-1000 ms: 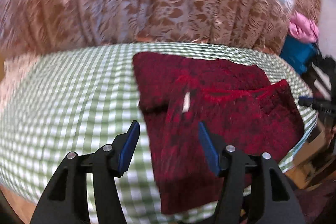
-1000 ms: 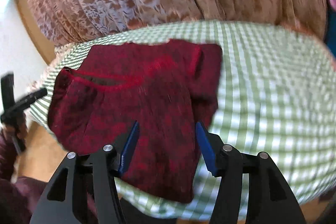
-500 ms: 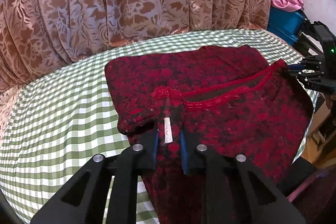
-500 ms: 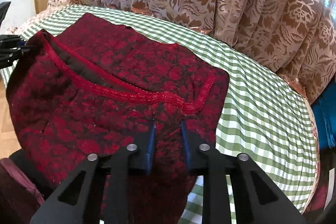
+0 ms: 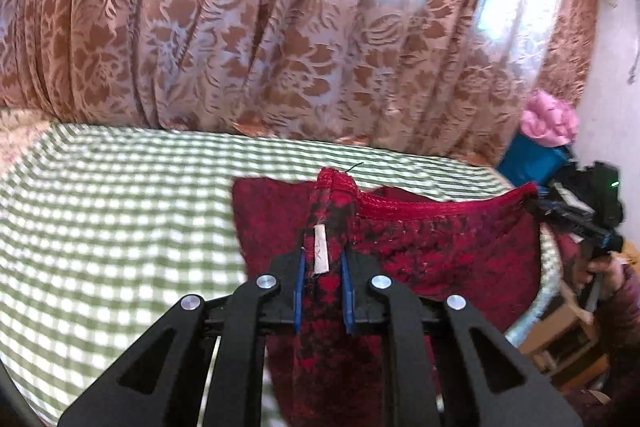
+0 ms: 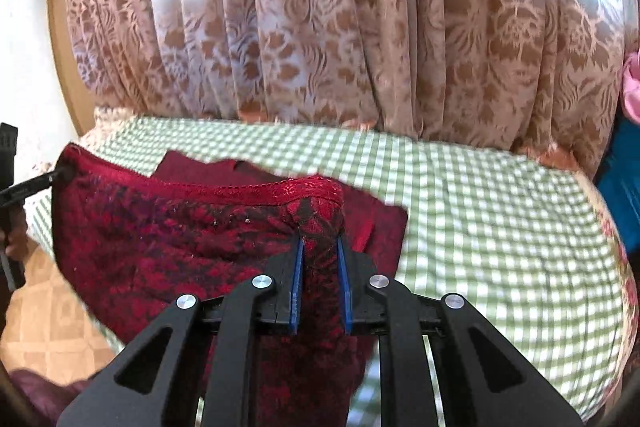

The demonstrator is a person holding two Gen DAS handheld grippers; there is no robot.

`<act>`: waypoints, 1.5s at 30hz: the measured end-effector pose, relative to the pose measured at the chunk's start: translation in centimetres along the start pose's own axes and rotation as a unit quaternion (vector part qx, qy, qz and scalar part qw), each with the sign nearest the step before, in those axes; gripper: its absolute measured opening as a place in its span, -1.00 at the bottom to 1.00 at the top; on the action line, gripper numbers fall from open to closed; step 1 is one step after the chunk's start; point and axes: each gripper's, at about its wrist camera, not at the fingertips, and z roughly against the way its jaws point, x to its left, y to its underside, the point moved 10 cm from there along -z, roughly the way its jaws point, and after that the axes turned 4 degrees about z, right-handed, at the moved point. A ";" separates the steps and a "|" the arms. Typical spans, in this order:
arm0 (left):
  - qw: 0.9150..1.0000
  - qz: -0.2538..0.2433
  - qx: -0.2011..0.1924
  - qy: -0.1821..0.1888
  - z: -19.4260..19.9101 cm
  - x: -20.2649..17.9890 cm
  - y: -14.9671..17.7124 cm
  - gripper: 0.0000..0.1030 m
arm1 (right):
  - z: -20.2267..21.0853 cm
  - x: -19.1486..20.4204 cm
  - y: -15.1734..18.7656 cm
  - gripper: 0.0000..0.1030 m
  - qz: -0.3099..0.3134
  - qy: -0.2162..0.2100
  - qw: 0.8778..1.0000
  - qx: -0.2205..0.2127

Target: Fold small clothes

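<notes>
A dark red patterned garment (image 5: 432, 247) with a bright red trimmed edge is held up over the green checked table (image 5: 120, 227). My left gripper (image 5: 323, 259) is shut on one top corner, where a small white label (image 5: 321, 251) shows between the pads. My right gripper (image 6: 319, 259) is shut on the other top corner of the garment (image 6: 168, 247). The trimmed edge stretches between the two grippers. The far part of the garment rests on the table and its lower part hangs below the grippers. The right gripper also shows in the left wrist view (image 5: 576, 215).
A brown floral curtain (image 5: 300, 39) hangs right behind the table. A blue box (image 5: 532, 159) with a pink bundle (image 5: 550, 119) on it stands at the right. Tiled floor (image 6: 44, 331) lies beyond the table's left edge in the right wrist view.
Both grippers closed on the garment's top corners and lifted them off the table, raising the trimmed edge. The views now tilt up toward the curtain.
</notes>
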 end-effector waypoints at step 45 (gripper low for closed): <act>0.986 0.130 0.102 -0.013 -5.0 5.1 12.2 0.46 | -6.4 -2.5 13.4 0.14 -0.188 -0.112 0.968 0.124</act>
